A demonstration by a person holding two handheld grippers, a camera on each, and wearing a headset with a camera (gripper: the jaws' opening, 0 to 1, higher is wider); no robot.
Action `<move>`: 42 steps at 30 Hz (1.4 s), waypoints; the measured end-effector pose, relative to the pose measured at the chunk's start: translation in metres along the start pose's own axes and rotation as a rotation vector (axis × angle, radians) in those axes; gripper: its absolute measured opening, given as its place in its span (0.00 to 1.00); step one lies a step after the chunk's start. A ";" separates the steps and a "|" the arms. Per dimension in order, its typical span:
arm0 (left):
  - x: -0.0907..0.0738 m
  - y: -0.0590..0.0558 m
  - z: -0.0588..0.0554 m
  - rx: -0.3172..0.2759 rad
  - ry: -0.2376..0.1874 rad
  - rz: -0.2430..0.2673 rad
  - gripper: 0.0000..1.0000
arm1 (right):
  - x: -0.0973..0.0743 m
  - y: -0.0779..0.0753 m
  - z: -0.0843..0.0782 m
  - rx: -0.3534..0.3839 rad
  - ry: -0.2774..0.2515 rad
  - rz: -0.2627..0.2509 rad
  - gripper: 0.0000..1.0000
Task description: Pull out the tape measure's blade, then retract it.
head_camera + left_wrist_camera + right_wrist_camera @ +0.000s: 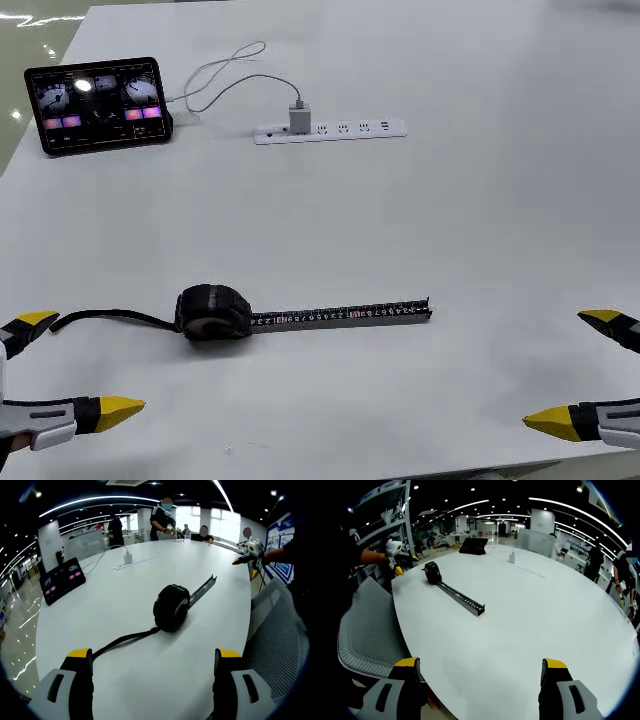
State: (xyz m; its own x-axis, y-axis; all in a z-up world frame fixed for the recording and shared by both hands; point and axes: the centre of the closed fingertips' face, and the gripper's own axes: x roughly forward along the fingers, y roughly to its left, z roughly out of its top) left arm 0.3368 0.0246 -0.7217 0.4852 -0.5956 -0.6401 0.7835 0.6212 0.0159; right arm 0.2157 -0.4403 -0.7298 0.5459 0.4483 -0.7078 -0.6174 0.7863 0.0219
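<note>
A black tape measure lies on the white table, its blade pulled out to the right and lying flat. A black wrist strap trails from its left side. My left gripper is open at the lower left, near the strap's end, holding nothing. My right gripper is open at the lower right, well past the blade's hooked tip. The left gripper view has the case ahead between the fingertips, the blade running away. In the right gripper view the blade and case lie far ahead-left.
A tablet with a lit screen stands at the back left. A white power strip with a charger and cable lies at the back centre. A grey mesh chair is by the table edge. People stand in the room beyond.
</note>
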 end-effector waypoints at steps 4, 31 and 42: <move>0.001 -0.003 0.003 -0.013 0.000 -0.008 0.99 | 0.000 -0.002 0.000 -0.006 0.008 0.001 0.99; 0.026 -0.041 0.045 0.069 -0.008 -0.051 0.99 | 0.004 -0.019 0.029 -0.121 0.068 0.050 0.99; 0.025 -0.039 0.076 0.028 -0.046 -0.045 0.99 | 0.010 -0.025 0.046 -0.180 0.095 0.083 0.99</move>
State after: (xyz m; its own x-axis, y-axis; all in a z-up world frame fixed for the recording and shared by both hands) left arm 0.3483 -0.0533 -0.6801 0.4660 -0.6455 -0.6051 0.8152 0.5790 0.0102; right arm 0.2627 -0.4355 -0.7052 0.4384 0.4598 -0.7722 -0.7540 0.6558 -0.0377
